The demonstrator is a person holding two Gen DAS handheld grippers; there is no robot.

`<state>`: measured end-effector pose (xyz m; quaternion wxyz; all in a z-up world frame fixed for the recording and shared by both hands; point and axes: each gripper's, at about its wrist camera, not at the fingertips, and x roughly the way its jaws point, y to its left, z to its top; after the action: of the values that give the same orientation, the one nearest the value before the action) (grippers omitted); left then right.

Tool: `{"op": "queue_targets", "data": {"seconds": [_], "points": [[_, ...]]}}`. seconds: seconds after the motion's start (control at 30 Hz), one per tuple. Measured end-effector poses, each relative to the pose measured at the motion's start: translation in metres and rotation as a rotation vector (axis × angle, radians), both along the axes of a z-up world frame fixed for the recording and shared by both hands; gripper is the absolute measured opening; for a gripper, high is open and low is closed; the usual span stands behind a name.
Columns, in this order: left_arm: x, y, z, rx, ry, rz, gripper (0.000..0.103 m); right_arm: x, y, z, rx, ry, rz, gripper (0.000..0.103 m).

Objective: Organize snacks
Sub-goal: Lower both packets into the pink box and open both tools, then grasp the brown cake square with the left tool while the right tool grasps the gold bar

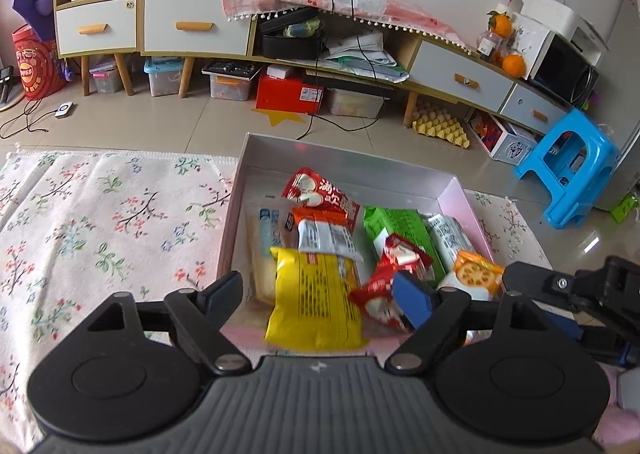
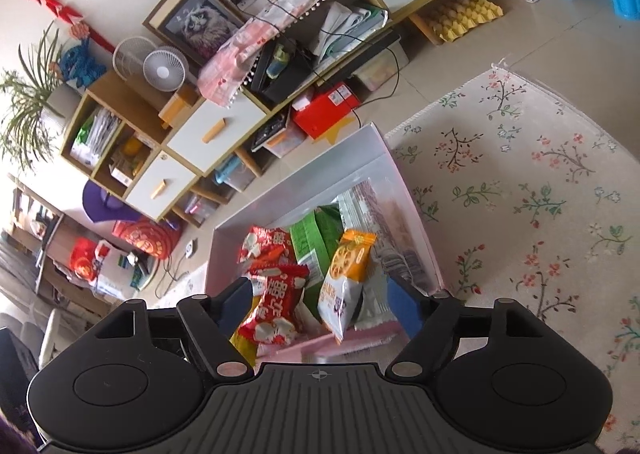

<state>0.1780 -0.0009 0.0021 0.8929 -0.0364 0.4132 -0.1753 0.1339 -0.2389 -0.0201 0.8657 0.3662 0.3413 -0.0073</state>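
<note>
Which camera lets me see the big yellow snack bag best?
The left wrist view. There the yellow bag lies in full sight in the box, between the open left claw's fingers. The right wrist view shows only a yellow sliver behind a finger.

1. My left wrist camera looks steeply down along its fingers, close above the box [image 1: 456,190] near its left side.
2. My right wrist camera, rolled, looks down from close by, near its right side.
3. Both share the box, rug [image 1: 100,214] and cabinets [image 1: 192,30].
</note>
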Motion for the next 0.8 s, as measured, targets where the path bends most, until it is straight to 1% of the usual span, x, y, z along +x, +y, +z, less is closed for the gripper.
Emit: {"op": "queue_targets", "data": {"seconds": [0.13,0.2,0.27,0.33,0.4,0.5,0.67,0.8], "points": [[-0.013,0.006,0.004,0.021,0.004,-0.009,0.086,-0.008,0.009,0.009,-0.050,0.010,0.045,0.080],[-0.020,0.009,0.006,0.031,0.011,-0.018,0.092,-0.012,0.014,0.014,-0.076,0.013,0.071,0.081],[-0.026,0.013,0.008,0.036,0.016,-0.025,0.094,-0.018,0.019,0.018,-0.096,0.017,0.093,0.082],[-0.033,0.019,0.010,0.044,0.020,-0.023,0.097,-0.024,0.021,0.021,-0.113,0.019,0.104,0.086],[-0.039,0.024,0.012,0.050,0.028,-0.024,0.099,-0.031,0.022,0.023,-0.122,0.014,0.108,0.087],[-0.048,0.031,0.014,0.069,0.043,-0.034,0.100,-0.039,0.022,0.023,-0.133,0.023,0.119,0.087],[-0.069,0.044,0.013,0.130,0.025,-0.004,0.103,-0.052,0.024,0.023,-0.189,0.037,0.136,0.087],[-0.080,0.056,0.005,0.143,0.035,0.011,0.103,-0.062,0.030,0.022,-0.230,0.046,0.169,0.088]]}}
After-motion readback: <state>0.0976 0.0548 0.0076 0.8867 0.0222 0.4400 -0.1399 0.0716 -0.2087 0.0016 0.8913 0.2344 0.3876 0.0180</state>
